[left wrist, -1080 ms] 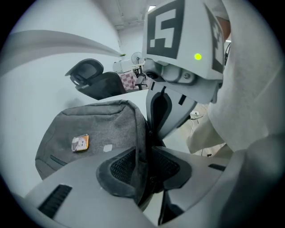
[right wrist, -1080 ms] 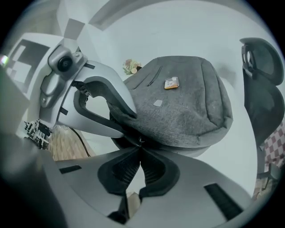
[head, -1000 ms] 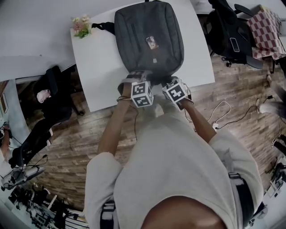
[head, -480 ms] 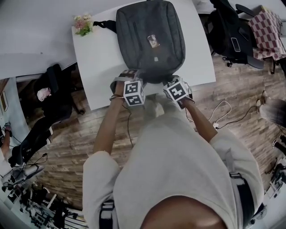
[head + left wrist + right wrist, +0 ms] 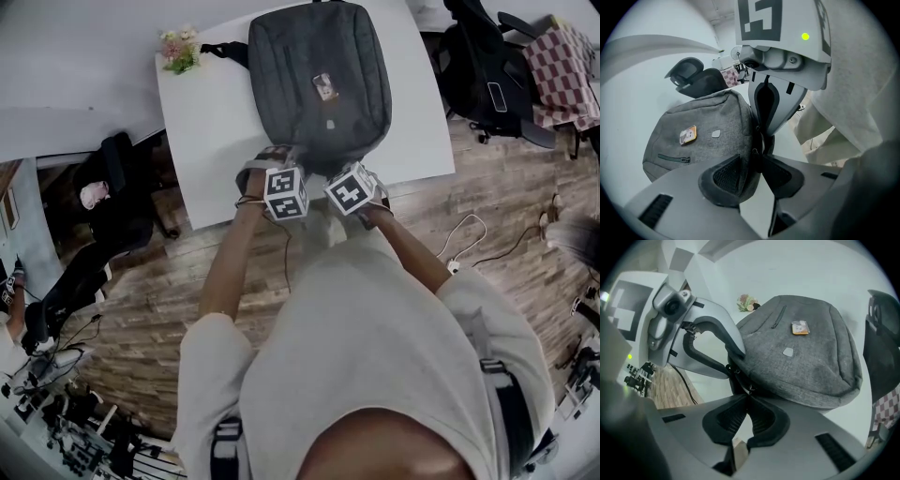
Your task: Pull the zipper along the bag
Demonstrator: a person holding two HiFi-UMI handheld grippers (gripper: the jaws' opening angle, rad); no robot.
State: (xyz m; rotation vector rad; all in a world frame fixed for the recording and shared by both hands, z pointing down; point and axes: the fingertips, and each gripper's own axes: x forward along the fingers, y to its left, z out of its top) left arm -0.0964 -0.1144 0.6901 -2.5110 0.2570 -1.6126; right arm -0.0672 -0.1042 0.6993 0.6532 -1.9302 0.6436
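Note:
A grey backpack (image 5: 319, 84) lies flat on the white table (image 5: 211, 122), with a small badge on its front. Both grippers are at its near edge. My left gripper (image 5: 757, 164) has the bag's thick corner edge (image 5: 740, 154) between its pads; its jaws have just been closing and the fabric fills the gap. In the head view the left gripper (image 5: 286, 159) sits beside my right gripper (image 5: 333, 173). In its own view the right gripper (image 5: 749, 401) is pinched shut on the small zipper pull (image 5: 749, 391) at the bag's rim (image 5: 811, 362).
A small bunch of flowers (image 5: 178, 52) stands at the table's far left corner. Beyond the table on the right are a black chair with a black bag (image 5: 478, 75) and a checkered cloth (image 5: 562, 56). Cables (image 5: 469, 244) lie on the wooden floor.
My right gripper has slid left along the bag's near edge, closer to the left gripper. The left gripper shifted a little left earlier, then held still on the bag's corner.

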